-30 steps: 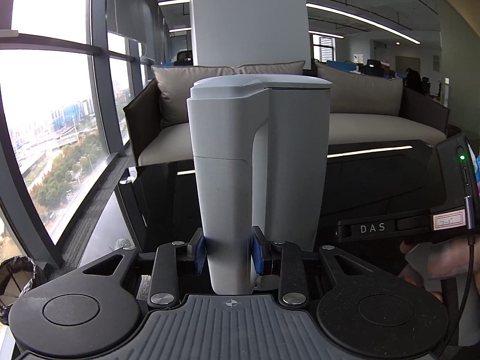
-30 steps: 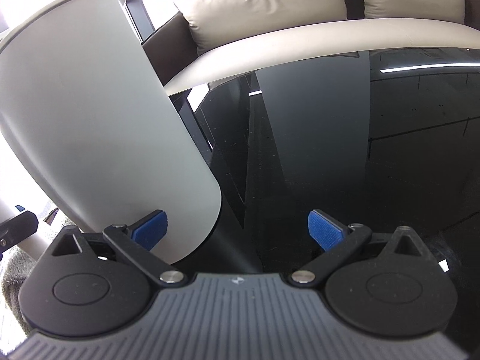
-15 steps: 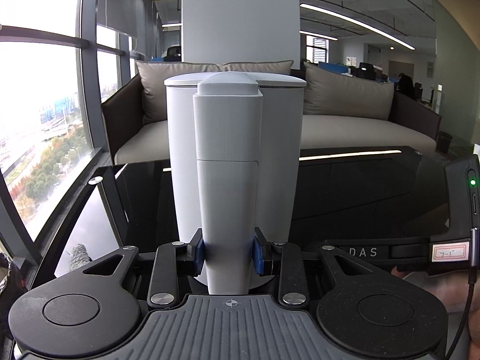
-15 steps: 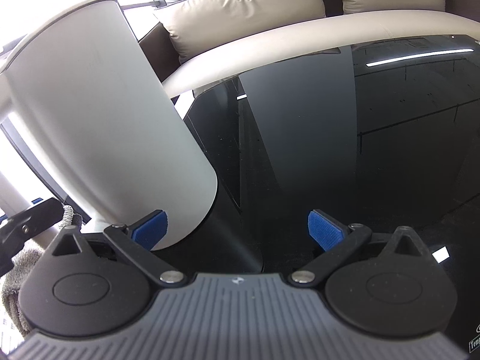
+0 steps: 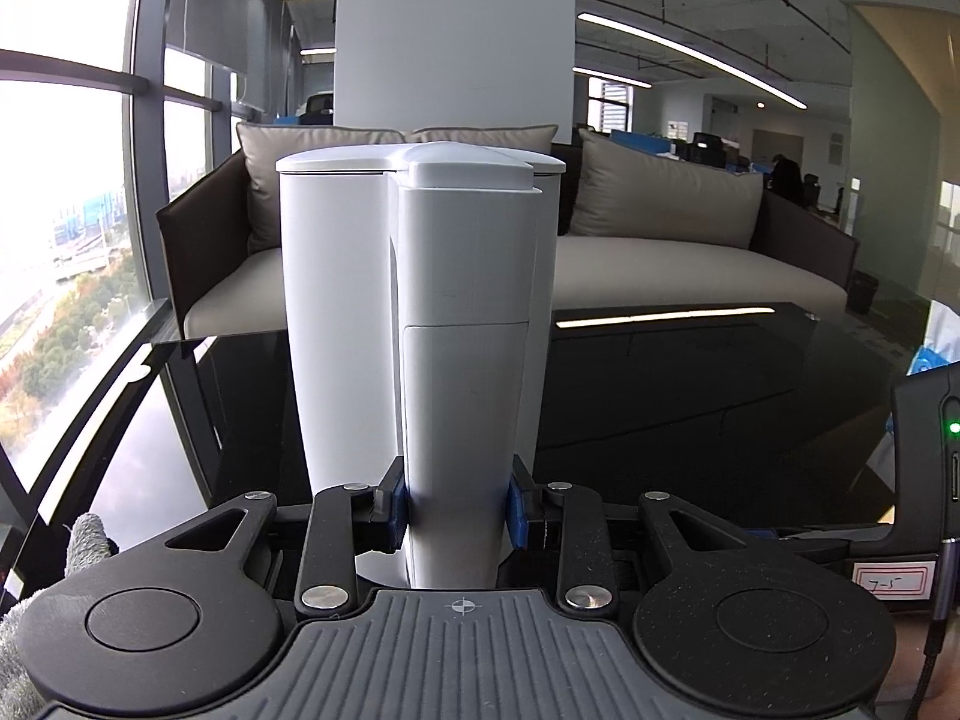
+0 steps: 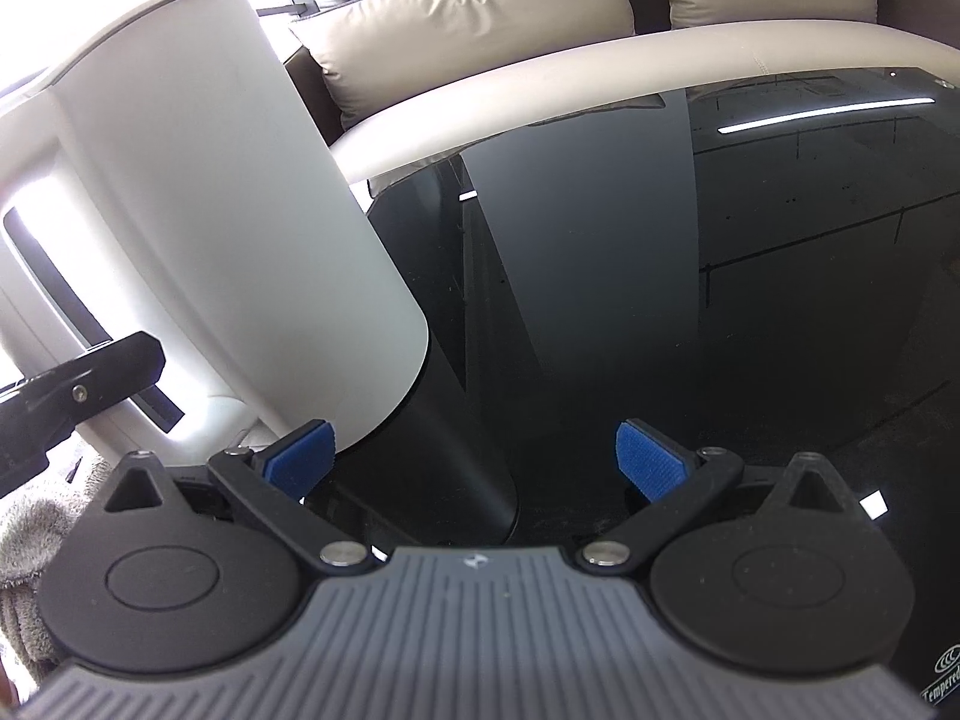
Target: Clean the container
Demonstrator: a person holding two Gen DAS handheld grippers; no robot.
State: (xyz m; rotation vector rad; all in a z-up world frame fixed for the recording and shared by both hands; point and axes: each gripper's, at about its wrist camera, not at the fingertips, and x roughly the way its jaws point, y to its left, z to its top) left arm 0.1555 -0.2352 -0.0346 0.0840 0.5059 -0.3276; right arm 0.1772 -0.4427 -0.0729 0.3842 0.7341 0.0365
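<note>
A tall white kettle-like container (image 5: 336, 300) with a closed lid stands upright over the black glass table (image 5: 690, 396). My left gripper (image 5: 459, 507) is shut on the lower part of its handle (image 5: 468, 360), blue pads pressed on both sides. In the right wrist view the container (image 6: 210, 240) fills the left side, its base close to the glass; whether it touches I cannot tell. My right gripper (image 6: 474, 461) is open and holds nothing, its left pad (image 6: 300, 459) just by the container's bottom edge. A grey cloth (image 6: 30, 516) lies at the far left.
A beige sofa (image 5: 660, 276) with cushions stands behind the table, a white pillar (image 5: 450, 30) behind it. Large windows run along the left. The cloth (image 5: 84, 540) shows at the left edge. The right gripper's body (image 5: 924, 480) sits at the right.
The left gripper and container have swung round: the body, first seen right of the handle, now shows to its left. In the right wrist view more of the handle and left gripper appear.
</note>
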